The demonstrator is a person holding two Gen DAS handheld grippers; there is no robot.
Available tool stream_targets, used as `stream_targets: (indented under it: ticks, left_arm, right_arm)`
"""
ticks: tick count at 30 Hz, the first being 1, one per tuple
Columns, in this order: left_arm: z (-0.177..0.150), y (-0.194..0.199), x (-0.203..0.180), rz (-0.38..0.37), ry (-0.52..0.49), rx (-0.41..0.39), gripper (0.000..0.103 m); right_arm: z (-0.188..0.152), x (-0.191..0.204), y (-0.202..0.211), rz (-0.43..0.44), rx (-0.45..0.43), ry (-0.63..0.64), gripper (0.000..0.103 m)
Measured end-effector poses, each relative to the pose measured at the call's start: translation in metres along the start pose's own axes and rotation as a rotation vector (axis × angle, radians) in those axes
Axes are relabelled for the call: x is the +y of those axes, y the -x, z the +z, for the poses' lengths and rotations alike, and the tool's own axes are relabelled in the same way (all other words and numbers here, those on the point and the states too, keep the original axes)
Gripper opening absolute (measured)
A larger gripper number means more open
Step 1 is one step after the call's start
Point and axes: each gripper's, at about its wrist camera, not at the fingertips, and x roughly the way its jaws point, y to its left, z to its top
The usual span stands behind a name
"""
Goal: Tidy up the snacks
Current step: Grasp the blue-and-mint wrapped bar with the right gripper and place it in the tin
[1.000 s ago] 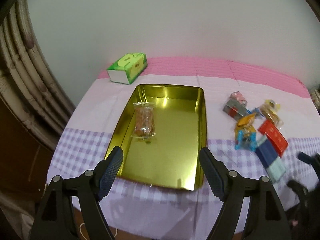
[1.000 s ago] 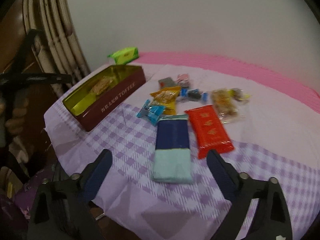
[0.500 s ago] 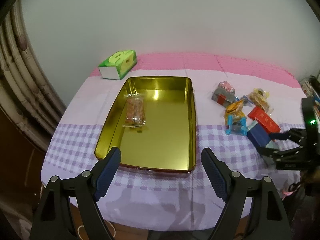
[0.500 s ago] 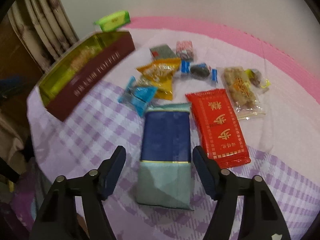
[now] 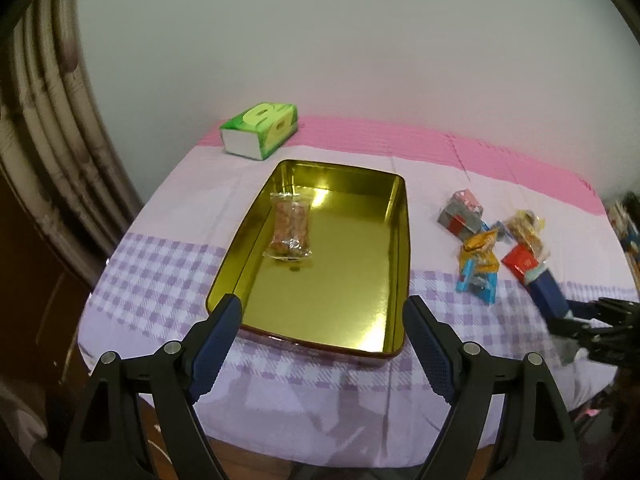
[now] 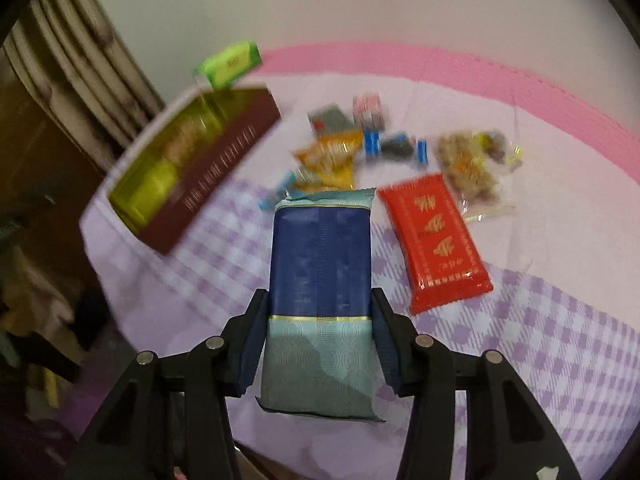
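right gripper (image 6: pixel 318 344) jaws just closed, pinching long navy-and-teal foil snack packet (image 6: pixel 320 256) across its width, gold rectangular tin (image 6: pixel 192 168) front-left of packet; left gripper (image 5: pixel 320 348) spread, empty

Tin (image 5: pixel 402 240) mostly bare beyond one packet (image 5: pixel 290 232), open cloth (image 5: pixel 160 264) at its left, snack heap (image 5: pixel 486 248) crowding its right

Navy-and-teal packet (image 6: pixel 320 280), red packet (image 6: pixel 436 240), gold tin (image 5: pixel 320 264), lilac-checked cloth (image 5: pixel 160 272).

Each claw — left claw (image 5: pixel 320 344), right claw (image 6: pixel 318 334) — is a black, angular frame with round silver screws behind two fingers faced in textured dark-blue pads (image 5: pixel 426 346).
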Motion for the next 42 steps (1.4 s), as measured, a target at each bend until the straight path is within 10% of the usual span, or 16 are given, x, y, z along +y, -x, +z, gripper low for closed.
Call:
stream_targets:
  ticks: [12, 26, 42]
  left_arm:
    - [0.005, 0.008, 0.028, 0.154, 0.088, -0.063, 0.083]
    - [0.010, 0.008, 0.047, 0.184, 0.123, -0.071, 0.088]
    - [0.010, -0.011, 0.056, 0.153, 0.155, 0.019, 0.088]
  right_arm:
    - [0.119, 0.103, -0.046, 0.257, -0.032, 0.003, 0.047]
    - [0.179, 0.148, -0.168, 0.110, 0.114, -0.055, 0.047]
    - [0.175, 0.148, -0.196, 0.025, 0.145, -0.048, 0.047]
